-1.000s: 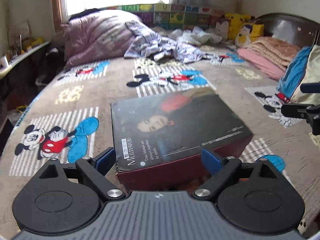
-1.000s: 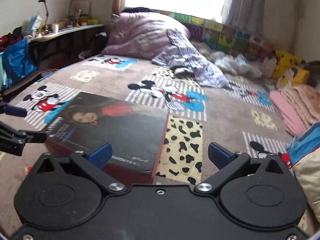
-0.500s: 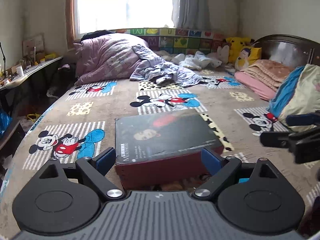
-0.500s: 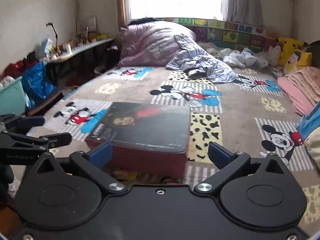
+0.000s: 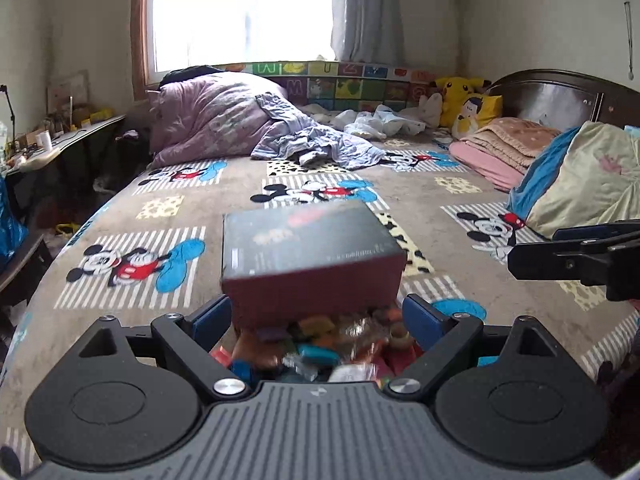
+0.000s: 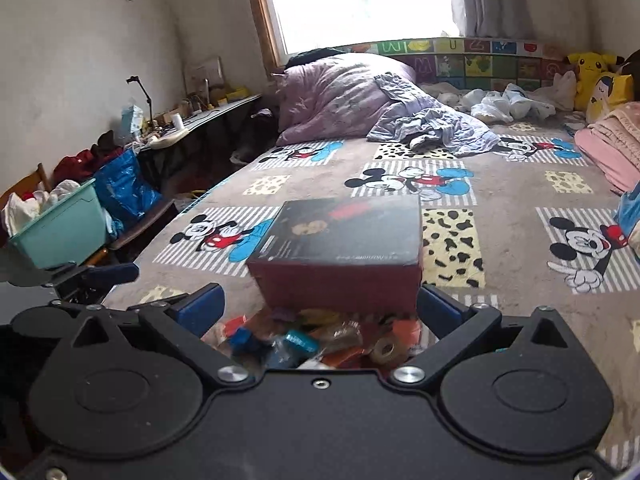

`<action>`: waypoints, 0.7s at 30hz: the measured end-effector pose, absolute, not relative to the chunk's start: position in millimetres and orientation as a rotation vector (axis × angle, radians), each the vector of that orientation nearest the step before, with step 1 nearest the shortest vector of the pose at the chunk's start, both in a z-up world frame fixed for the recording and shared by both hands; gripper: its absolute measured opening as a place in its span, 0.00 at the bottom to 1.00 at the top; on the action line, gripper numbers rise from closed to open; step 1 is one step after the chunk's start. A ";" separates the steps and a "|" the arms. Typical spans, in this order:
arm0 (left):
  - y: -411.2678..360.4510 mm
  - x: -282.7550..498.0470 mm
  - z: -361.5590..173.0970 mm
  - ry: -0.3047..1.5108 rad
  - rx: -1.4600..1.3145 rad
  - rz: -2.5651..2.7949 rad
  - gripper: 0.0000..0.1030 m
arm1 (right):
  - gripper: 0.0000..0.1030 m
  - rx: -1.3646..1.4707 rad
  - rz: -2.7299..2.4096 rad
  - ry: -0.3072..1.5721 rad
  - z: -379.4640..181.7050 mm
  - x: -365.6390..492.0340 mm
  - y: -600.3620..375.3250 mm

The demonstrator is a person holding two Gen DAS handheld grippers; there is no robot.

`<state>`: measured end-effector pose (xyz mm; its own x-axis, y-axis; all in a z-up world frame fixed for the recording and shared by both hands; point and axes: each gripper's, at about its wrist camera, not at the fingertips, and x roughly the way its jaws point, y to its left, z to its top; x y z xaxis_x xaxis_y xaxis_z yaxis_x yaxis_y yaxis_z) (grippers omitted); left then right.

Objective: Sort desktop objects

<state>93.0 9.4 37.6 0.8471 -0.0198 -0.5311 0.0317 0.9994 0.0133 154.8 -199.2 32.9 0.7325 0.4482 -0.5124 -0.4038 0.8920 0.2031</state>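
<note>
While both grippers hang with fingers spread wide and empty, the left [image 5: 316, 316] and right [image 6: 320, 304] each face a dark box [image 5: 308, 248] lying on the bedspread [image 5: 180, 200], with blurred small items [image 6: 304, 340] heaped just before it.

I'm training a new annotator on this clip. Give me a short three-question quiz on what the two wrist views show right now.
1. True or false: the left claw is shut on the dark red box.
2. What lies in front of the box's near side? A) small colourful items B) a folded towel C) a laptop
3. Fill in: the box rests on a bedspread printed with ____ Mouse.

Key: 1 false, both claws are open, and the right claw holds nothing either; 2 A; 3 Mickey.
</note>
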 end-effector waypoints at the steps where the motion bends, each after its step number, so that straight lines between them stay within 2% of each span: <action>1: 8.1 86.4 33.9 0.564 0.016 -0.027 0.90 | 0.99 0.071 0.464 0.589 29.5 148.7 -199.2; 13: 0.8 25.6 -10.9 0.632 -0.028 -0.003 0.90 | 0.99 0.023 0.418 0.661 -4.5 99.9 -211.1; 21: -6.1 15.4 -15.4 0.635 -0.026 -0.008 0.90 | 0.99 -0.021 0.407 0.739 -29.9 85.2 -207.4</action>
<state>15.4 -6.1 -15.4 0.8051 -0.0153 -0.5929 -0.0004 0.9997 -0.0263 85.2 -207.4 -29.9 0.6648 0.3534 -0.6582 -0.3677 0.9217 0.1235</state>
